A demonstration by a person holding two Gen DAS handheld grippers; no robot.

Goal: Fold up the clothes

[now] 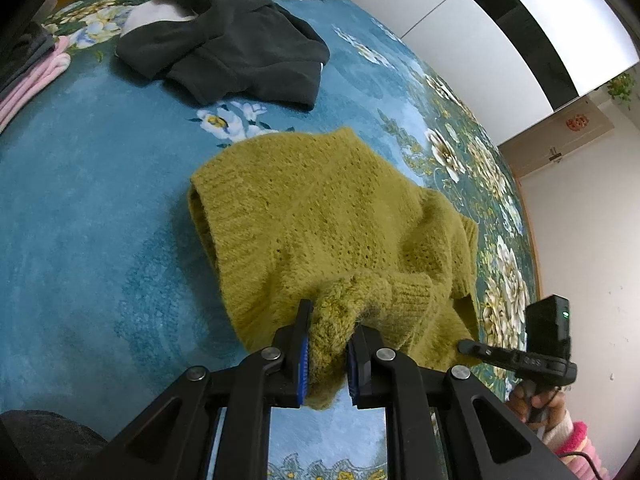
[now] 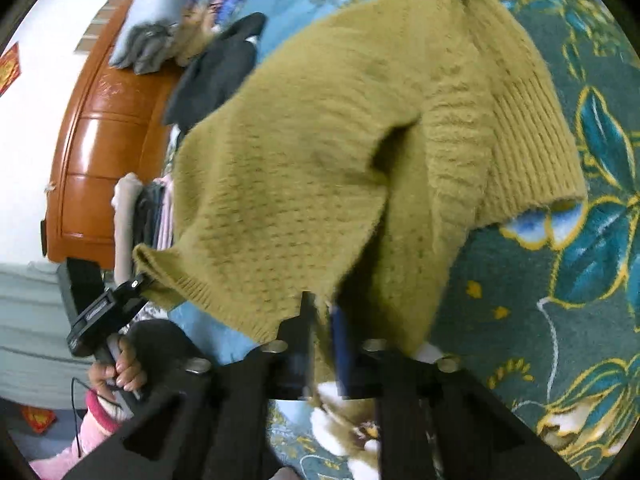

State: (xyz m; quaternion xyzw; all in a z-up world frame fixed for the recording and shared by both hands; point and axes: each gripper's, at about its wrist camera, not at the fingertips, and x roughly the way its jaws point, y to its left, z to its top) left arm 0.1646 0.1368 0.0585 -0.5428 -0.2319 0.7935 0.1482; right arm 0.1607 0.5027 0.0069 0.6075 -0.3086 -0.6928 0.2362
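The left gripper [image 1: 328, 344] is matte black, with angular linkage arms joined by round silver pivot screws and triangular cut-outs; its fingers [image 1: 303, 354] carry ribbed blue pads. The right gripper [image 2: 322, 334] shares that black frame, silver screws and blue pads; the person's hand [image 2: 120, 370] shows bare skin, a fluffy pink sleeve [image 2: 96, 420] and a thin black cable [image 2: 75, 404].

You've got a mustard-olive knit sweater [image 1: 328, 216], a teal bedspread [image 1: 80, 208] with white-gold flowers, a black garment [image 1: 224, 52], and black grippers with blue pads [image 1: 304, 364].
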